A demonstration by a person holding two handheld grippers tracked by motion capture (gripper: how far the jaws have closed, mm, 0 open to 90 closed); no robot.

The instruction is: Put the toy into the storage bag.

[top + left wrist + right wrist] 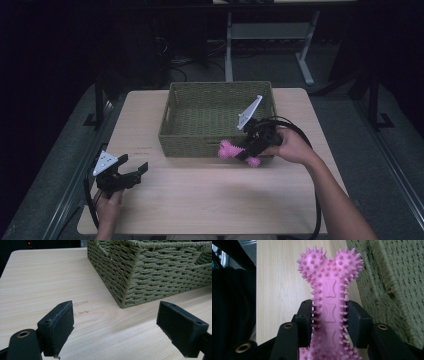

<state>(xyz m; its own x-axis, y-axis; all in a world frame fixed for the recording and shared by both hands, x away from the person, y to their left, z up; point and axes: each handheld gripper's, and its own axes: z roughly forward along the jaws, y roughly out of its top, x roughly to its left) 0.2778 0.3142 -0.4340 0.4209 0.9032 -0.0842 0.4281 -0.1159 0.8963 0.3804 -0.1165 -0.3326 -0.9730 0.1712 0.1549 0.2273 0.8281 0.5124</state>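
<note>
The right gripper (248, 151) holds a pink spiked bone (231, 151) at the centre right of the high view, just in front of the near wall of the green woven basket (190, 141). In the right gripper view its fingers (305, 322) are clamped on the bone's (330, 297) shaft from both sides, one knobbed end standing clear above them at the top centre of the frame, with the basket (392, 285) wall filling the right side. Whether the bone touches the tabletop (215, 195) cannot be told from the high view.

The left gripper (131, 172) sits low at the lower left of the high view, well apart from the bone. In the left gripper view its fingers (60, 325) are spread wide with nothing between them, over bare tabletop (45, 285), and a basket (155, 277) corner lies ahead at the upper right.

The step in hand looks like lifting the bone over the rim and into the basket. To do it well, the grip should stay firm on the shaft, since the spikes are probably soft and may let it twist. The bone should rise high enough for its lower end to clear the near wall, then travel toward the upper centre of the high view, above the basket floor, before the fingers let go. The left gripper could steady the basket if it slides.
</note>
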